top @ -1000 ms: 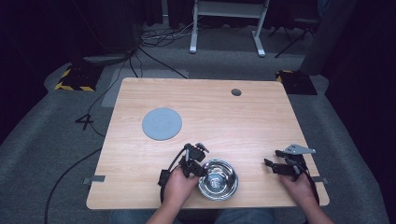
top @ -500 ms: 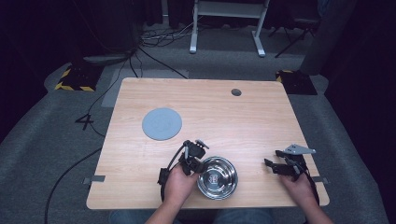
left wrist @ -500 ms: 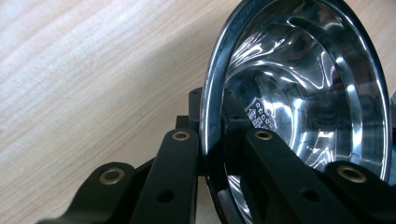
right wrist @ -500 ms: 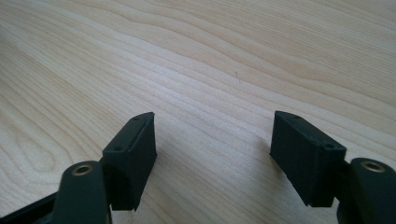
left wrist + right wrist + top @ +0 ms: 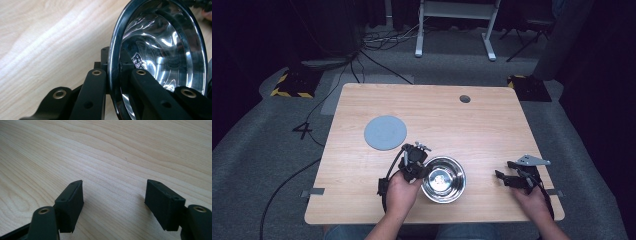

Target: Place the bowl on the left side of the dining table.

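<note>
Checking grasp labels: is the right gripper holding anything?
No, the right gripper has its jaws spread apart over bare wooden table, with nothing between them.

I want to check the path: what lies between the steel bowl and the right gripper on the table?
Nothing: in the high view, bare wooden table separates the steel bowl from the right gripper, which is open.

The table (image 5: 492, 130) is pale wood with a smooth, matt grain. The bowl (image 5: 443, 179) is polished metal, mirror-glossy, with streaked reflections across its inside and a shiny rolled rim. The left hand-held gripper (image 5: 418, 170) and right hand-held gripper (image 5: 506, 179) are matt black, plastic-looking, with brassy rivets. The round grey disc (image 5: 385, 132) looks flat and dull. The floor (image 5: 597, 165) is rough grey carpet.
</note>
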Action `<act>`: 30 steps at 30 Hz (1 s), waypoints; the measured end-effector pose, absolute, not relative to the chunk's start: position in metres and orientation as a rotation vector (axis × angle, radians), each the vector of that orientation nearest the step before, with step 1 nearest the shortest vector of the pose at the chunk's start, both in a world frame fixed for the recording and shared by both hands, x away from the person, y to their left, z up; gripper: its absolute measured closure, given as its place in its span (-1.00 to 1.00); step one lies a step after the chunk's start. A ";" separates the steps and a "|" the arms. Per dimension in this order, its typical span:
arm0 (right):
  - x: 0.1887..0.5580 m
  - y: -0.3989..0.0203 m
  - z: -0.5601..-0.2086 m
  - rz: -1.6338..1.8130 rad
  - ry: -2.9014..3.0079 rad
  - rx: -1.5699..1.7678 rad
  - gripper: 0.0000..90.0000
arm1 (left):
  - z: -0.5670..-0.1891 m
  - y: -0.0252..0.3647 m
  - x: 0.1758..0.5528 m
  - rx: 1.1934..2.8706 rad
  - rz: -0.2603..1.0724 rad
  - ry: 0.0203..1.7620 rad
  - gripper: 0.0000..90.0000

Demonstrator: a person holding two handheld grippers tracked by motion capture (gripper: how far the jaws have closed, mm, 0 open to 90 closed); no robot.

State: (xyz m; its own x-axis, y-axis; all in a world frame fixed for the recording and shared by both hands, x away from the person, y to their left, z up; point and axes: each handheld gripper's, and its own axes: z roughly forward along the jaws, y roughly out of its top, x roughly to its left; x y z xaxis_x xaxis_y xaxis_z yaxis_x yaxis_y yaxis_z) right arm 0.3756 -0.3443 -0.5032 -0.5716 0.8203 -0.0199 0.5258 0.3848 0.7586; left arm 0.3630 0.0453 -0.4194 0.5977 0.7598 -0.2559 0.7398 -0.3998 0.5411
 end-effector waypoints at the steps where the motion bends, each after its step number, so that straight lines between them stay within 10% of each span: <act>1: 0.376 -0.344 -0.503 1.022 2.256 1.164 -0.30 | -0.418 0.046 0.363 2.196 0.044 1.180 0.91; 30: 0.375 -0.344 -0.503 1.021 2.254 1.170 -0.30 | -0.390 0.078 0.381 2.008 0.176 1.220 0.90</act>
